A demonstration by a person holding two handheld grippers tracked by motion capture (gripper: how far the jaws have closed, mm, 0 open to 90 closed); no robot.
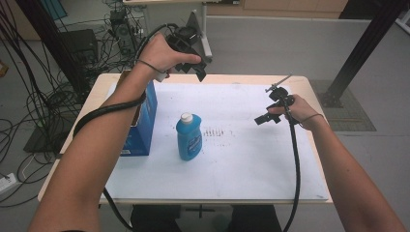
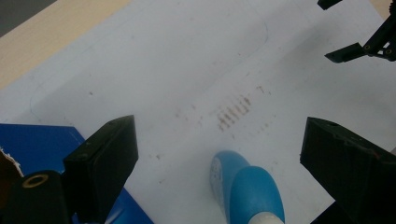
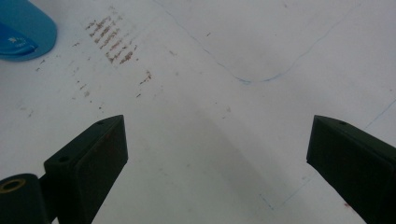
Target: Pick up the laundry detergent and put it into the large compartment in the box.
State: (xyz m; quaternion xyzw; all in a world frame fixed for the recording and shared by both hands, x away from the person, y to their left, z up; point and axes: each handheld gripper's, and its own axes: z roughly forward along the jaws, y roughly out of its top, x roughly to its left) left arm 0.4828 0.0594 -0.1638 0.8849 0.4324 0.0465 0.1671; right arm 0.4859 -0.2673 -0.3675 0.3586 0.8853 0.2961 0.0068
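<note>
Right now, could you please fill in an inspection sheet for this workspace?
Surface: white sheet on a wooden table, with brown scuff marks and faint pen lines.
Job's things: blue bottle, white cap, upright mid-table; blue box standing left of it, apart.
Clutter: nothing seen.
Grippers: left gripper raised above the far edge, jaws open, empty; right gripper over the sheet's right side, jaws open, empty.
Cables: one black cable trailing from each gripper; a tangle on the floor at left.
Surroundings: grey floor, black frame post at right.

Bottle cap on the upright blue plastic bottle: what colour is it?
White; the bottle cap tops the blue plastic bottle, clearest in the high view.
</note>
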